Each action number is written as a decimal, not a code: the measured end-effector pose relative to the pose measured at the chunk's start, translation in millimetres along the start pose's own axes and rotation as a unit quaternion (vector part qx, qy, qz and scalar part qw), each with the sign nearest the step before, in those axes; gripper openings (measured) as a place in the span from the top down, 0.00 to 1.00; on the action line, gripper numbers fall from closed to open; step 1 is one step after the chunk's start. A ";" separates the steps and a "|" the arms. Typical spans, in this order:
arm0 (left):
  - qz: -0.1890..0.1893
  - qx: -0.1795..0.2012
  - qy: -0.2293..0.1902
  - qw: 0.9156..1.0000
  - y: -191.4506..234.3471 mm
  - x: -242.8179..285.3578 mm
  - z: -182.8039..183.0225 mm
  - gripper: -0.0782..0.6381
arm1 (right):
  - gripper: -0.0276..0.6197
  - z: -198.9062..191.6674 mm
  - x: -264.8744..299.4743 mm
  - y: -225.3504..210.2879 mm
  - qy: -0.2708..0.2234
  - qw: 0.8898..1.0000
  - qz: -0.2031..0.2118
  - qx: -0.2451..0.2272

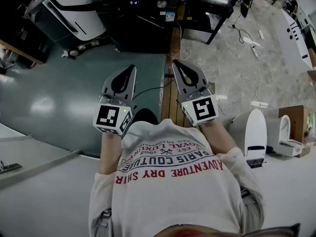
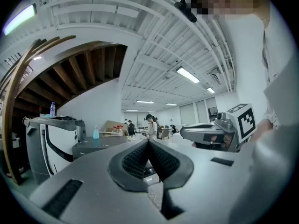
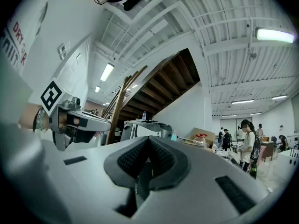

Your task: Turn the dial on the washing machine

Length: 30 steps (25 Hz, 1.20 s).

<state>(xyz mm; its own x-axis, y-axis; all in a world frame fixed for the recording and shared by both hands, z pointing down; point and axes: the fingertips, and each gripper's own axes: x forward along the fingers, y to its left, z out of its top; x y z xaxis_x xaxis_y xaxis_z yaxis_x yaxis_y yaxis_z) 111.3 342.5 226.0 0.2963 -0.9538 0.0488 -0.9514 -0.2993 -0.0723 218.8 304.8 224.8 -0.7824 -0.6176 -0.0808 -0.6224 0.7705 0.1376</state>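
While left gripper (image 1: 129,71) and right gripper (image 1: 178,66) are pressed shut, empty, well short of the washer (image 1: 143,31), I judge the dial (image 1: 162,4) stiff, smooth: pinch across its rim.

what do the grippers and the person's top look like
The left gripper and right gripper are both grey, with tapered shells that have a dark teardrop inset, and black ribbed pads. Each carries a cube with black-and-white square markers. The person wears a white shirt printed with red and dark lettering.
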 end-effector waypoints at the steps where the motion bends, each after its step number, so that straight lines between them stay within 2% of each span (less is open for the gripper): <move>1: 0.000 0.000 0.001 1.000 -0.4 1.6 -0.3 0.87 | 0.91 -4.6 -0.9 -2.2 0.008 1.000 0.001 -0.003; 9: -0.007 -0.002 0.006 1.000 -7.3 10.8 -4.7 0.87 | 0.91 -15.4 -5.2 -11.2 0.022 1.000 -0.004 -0.009; 16: -0.006 -0.013 0.011 1.000 -11.8 18.3 -12.4 0.87 | 0.91 -23.4 -17.8 -27.2 0.010 0.999 -0.025 0.018; 17: -0.006 -0.016 0.012 1.000 -11.8 20.4 -14.6 0.87 | 0.86 -26.2 -18.9 -31.4 0.012 0.999 -0.030 0.017; 19: -0.007 -0.024 0.015 1.000 -10.8 25.3 -18.3 0.87 | 0.60 -32.6 -19.7 -39.8 0.021 0.999 -0.037 0.017; 20: -0.007 -0.026 0.016 1.000 -10.3 28.2 -19.5 0.87 | 0.57 -35.6 -19.9 -44.2 0.026 0.999 -0.041 0.016; 25: -0.007 -0.033 0.017 0.999 -7.0 43.0 -26.9 0.87 | 0.57 -48.8 -12.1 -64.2 0.039 0.998 -0.057 -0.002; 30: -0.001 -0.047 0.034 0.998 22.1 57.4 -44.5 0.87 | 0.57 -69.8 24.2 -74.6 0.067 0.995 -0.061 0.030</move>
<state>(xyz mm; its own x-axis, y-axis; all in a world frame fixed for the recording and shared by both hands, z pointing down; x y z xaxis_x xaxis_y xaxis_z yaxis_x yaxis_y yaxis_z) 103.6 282.3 271.6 0.2943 -0.9485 0.1174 -0.9556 -0.2939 0.0216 248.0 221.4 281.4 -0.6932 -0.7196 0.0396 -0.7160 0.6939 0.0761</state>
